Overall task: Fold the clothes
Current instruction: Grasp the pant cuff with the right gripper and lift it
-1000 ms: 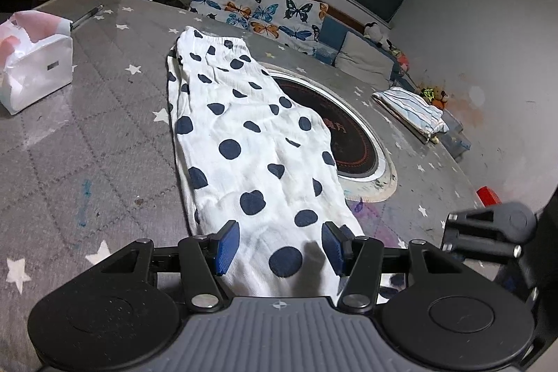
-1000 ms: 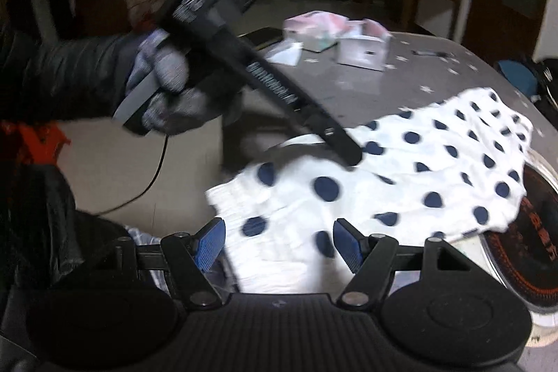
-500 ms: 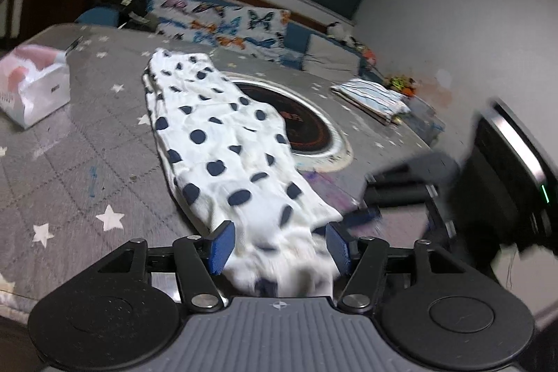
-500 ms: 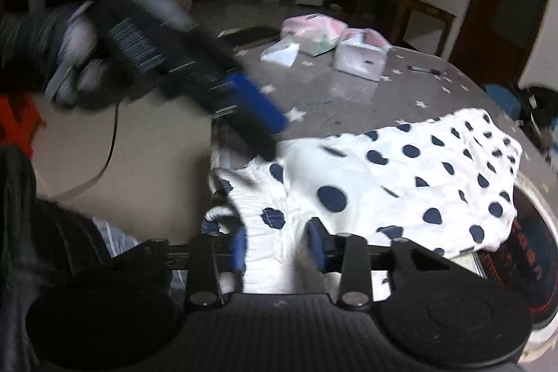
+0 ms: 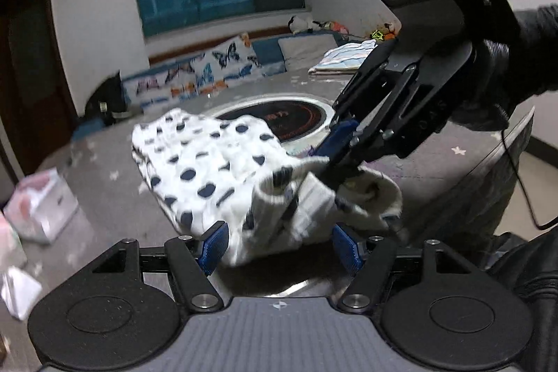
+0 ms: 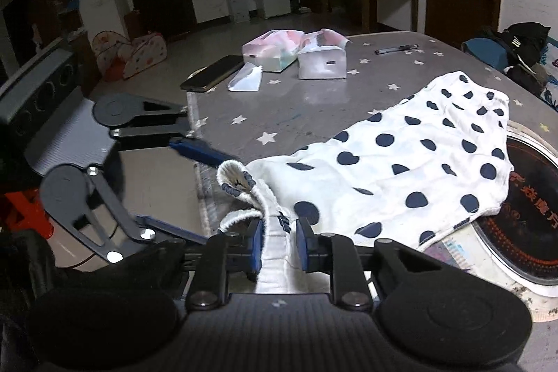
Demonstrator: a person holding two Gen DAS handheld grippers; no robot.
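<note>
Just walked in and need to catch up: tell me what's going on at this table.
A person is folding a white polka-dot garment on the grey star-print table, with a handheld gripper in each hand. The right gripper is shut on the garment's near hem, bunching it up. The left gripper is open at the same end, with cloth between its fingers. The far end lies flat by the round black hotplate.

The polka-dot garment (image 5: 216, 169) is lifted at the table's (image 5: 464, 152) near edge, pinched by the right gripper (image 5: 334, 169); the left gripper (image 5: 280, 244) is spread wide below.
</note>
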